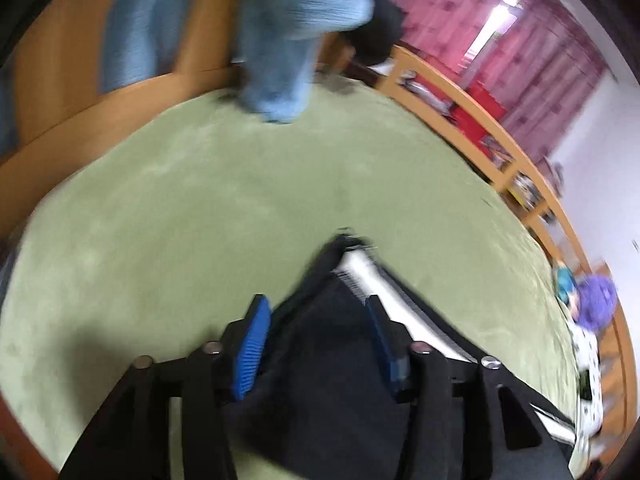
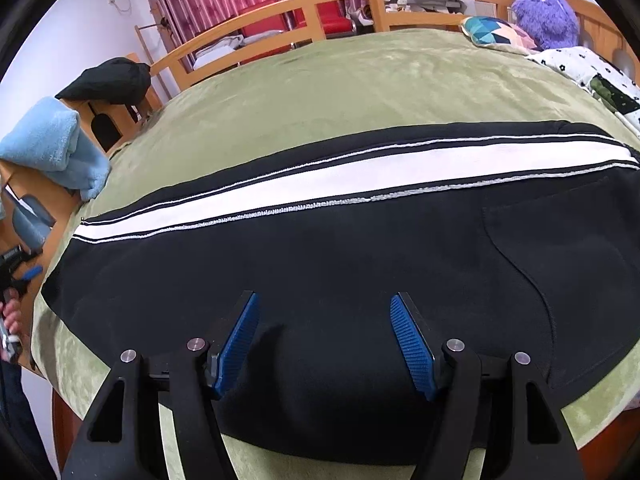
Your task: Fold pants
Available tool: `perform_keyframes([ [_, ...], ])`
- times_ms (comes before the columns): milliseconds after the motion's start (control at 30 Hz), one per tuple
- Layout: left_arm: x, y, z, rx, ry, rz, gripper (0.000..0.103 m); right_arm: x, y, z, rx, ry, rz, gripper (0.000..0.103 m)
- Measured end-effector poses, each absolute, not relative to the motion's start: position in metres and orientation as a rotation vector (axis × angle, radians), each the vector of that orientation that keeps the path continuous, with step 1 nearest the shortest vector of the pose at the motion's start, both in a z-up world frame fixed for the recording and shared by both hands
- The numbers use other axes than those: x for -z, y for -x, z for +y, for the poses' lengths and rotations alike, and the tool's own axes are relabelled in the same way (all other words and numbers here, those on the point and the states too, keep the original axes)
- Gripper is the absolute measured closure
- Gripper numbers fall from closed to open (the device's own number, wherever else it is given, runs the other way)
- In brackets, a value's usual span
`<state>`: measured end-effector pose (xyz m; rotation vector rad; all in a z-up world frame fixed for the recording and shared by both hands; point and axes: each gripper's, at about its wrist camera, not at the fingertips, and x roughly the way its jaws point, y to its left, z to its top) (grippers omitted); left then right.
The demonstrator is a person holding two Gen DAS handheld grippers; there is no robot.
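Black pants with a white side stripe lie flat across the green bedcover, legs together, cuffs at left and waist at right. My right gripper is open above the near edge of the pants, touching nothing that I can see. In the left wrist view the cuff end of the pants lies between the fingers of my left gripper, which stand apart around the cloth; the view is blurred. My left gripper also shows at the far left of the right wrist view, off the cuffs.
The green bedcover spreads far beyond the pants. A blue towel and a dark garment hang on the wooden footboard at left. A patterned pillow, a purple plush toy and a floral quilt lie at right.
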<state>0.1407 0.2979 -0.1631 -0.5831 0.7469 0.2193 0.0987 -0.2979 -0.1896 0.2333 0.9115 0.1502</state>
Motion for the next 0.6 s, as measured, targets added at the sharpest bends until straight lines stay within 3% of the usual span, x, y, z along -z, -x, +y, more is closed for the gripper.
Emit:
perform_keyframes([
  [433, 0.202, -0.255, 0.279, -0.209, 0.423, 0.881, 0.052, 0.192, -0.122, -0.291, -0.078, -0.177, 0.966, 0.035],
  [500, 0.212, -0.264, 0.277, -0.152, 0.433, 0.933, 0.077, 0.195, -0.126, -0.289, -0.069, -0.168, 0.982, 0.035],
  [600, 0.210, -0.265, 0.273, -0.121, 0.413, 0.914, 0.084, 0.198, -0.132, -0.282, -0.057, -0.116, 1.021, 0.035],
])
